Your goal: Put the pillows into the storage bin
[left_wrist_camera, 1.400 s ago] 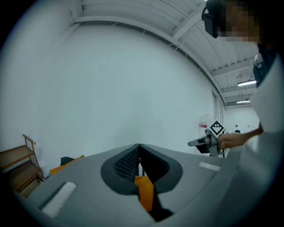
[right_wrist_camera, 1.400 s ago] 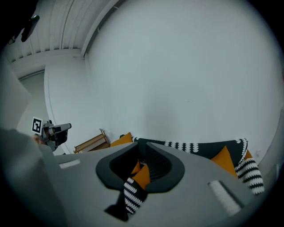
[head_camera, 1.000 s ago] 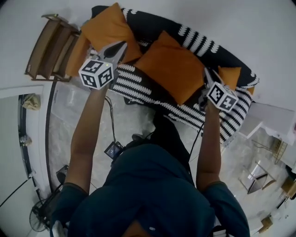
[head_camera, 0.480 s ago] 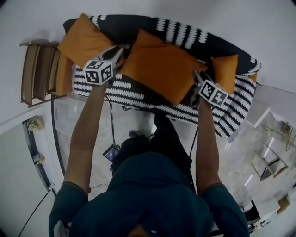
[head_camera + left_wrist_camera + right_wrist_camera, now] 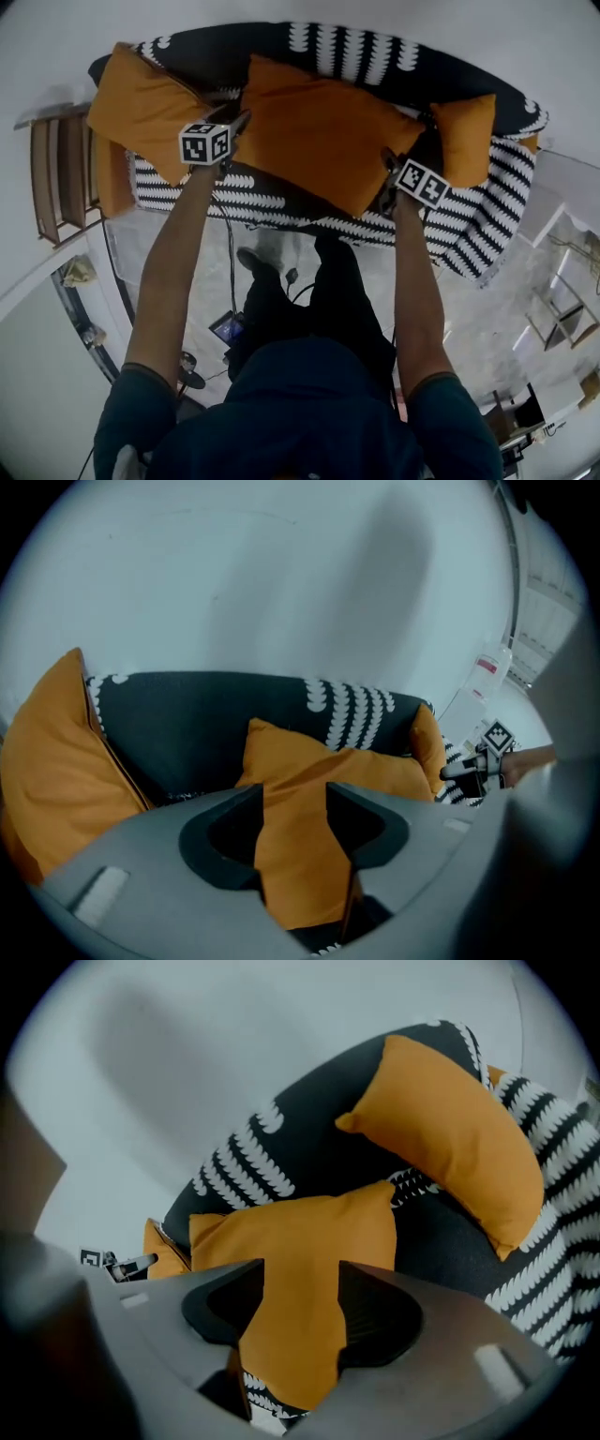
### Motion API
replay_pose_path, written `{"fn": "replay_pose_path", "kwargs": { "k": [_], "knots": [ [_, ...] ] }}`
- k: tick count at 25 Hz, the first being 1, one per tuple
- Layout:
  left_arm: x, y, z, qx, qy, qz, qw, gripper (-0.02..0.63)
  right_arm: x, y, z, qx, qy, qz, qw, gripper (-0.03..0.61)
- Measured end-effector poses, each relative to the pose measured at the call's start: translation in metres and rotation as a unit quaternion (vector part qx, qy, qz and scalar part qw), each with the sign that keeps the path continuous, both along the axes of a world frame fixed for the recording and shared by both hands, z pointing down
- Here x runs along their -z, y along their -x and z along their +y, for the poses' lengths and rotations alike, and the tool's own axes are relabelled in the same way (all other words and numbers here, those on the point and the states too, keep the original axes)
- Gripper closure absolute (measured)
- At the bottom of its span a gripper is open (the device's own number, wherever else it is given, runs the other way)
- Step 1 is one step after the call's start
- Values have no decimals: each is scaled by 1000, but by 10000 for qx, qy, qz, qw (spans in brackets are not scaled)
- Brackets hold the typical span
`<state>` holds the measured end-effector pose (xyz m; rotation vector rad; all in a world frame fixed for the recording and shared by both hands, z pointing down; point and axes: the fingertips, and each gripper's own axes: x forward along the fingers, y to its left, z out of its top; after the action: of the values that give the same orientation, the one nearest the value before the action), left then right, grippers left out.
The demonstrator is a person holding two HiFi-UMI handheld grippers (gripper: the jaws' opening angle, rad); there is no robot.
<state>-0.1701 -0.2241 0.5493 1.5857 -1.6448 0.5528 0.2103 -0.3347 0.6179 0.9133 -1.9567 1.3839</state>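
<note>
arms point(image 5: 171, 272) reach forward from the person's dark shirt, with a gripper at the end of each. left gripper point(image 5: 295, 803) has its jaws spreading apart, and an orange corner of the middle pillow point(image 5: 323, 131) lies in the gap without being pinched. right gripper point(image 5: 300, 1283) is the same: jaws opening, the opposite corner of that pillow between them, pads off the cloth. the pillow appears to rest on the seat of the sofa point(image 5: 216, 56), leaning toward its dark back, between the two grippers. further out, a left pillow point(image 5: 141, 108) stands at one end of the sofa and a small pillow point(image 5: 464, 139) at the other. a wooden rack point(image 5: 56, 178) sits beside the sofa, and a pale wall rises behind it. no storage bin shows in any view.

the pillow looks soft, light and bulky. i judge it would sag and fold if taken by one corner. a pinch on two opposite corners, deep enough to catch the seam, should carry it best. the cloth does not look slippery, and nothing here seems breakable.

a second ago the left claw was nearly shut and the right one much narrower; now both are letting go. the pillow then showed as a tilted diamond lower in the head view. the sofa ran slantwise across that view, and now it lies level along the top.
</note>
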Motion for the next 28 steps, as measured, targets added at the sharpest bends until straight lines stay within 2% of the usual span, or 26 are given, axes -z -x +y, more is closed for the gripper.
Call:
{"fn": "replay_pose_path", "kwargs": {
  "k": [4, 8, 13, 15, 19, 21, 28],
  "knots": [
    [-59, -2, 1, -55, 394, 108, 9992, 370, -47, 2, 6, -147, 296, 23, 9995, 321],
    [-105, -2, 1, -109, 711, 171, 9973, 353, -73, 7, -1, -16, 210, 317, 9993, 321],
    [-133, 0, 3, -17, 827, 153, 9965, 385, -99, 15, -4, 191, 86, 756, 9969, 322],
    [-137, -1, 6, 104, 849, 194, 9962, 409, -103, 17, -2, 318, 63, 891, 9955, 351],
    [-130, -6, 7, 242, 732, 113, 9970, 558, -93, 21, -3, 399, -39, 934, 9948, 495],
    [-123, -9, 10, 355, 618, -15, 9975, 597, -83, 20, -3, 347, -196, 916, 9950, 550],
    [-83, -2, 68, 1293, 3, 13, 9916, 604, -19, 39, 18, 370, -862, 723, 9930, 561]
  ]
}}
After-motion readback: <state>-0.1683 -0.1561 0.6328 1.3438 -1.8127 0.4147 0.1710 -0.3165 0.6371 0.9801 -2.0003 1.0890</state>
